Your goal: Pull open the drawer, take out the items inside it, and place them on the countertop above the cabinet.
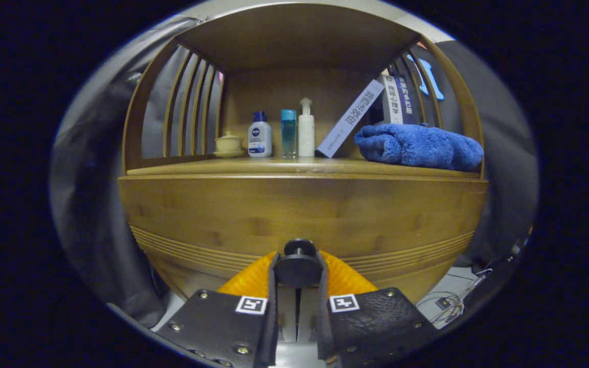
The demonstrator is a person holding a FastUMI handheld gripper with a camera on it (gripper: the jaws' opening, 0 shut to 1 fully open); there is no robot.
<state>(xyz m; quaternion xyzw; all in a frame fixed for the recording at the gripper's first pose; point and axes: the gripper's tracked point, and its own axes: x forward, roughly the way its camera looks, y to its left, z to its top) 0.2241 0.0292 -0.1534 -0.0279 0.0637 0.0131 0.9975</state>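
A bamboo cabinet stands straight ahead, its drawer front (302, 214) spanning the lower half. A dark round knob (299, 267) sticks out from the middle of that front. My gripper (298, 276) is shut on the knob, with one finger pressing on each side of it. The drawer front looks flush with the cabinet, and its inside is hidden. Above it runs the countertop (299, 166), a wooden shelf under a roof with slatted sides.
On the countertop stand a small lidded cup (228, 143), a white bottle with a blue cap (259, 135), a clear blue bottle (288, 132) and a white pump bottle (306, 128). Leaning books (376, 110) and a folded blue towel (420, 145) fill its right side. Cables (448, 301) lie on the floor.
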